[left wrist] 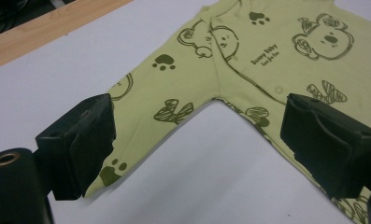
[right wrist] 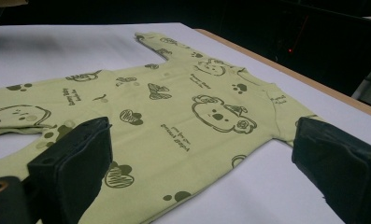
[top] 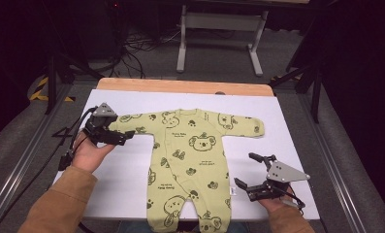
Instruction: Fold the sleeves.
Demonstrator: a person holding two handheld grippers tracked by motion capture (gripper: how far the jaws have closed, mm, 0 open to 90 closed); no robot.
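1. The left tool (top: 113, 132), jaws released, hovers at the romper's left sleeve (left wrist: 141, 116); whether a jaw brushes the cuff cannot be told.
2. The right tool (top: 250, 171), also released and gripping nothing, sits just right of the romper's legs.
3. The green romper (top: 192, 160) lies flat, sleeves spread, mid-surface (top: 132, 170).

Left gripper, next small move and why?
Probably ease the left gripper down onto the sleeve end and close. Its jaws stand open and nothing is gripped, one jaw over the cuff, and the green romper lies flat on the white table.
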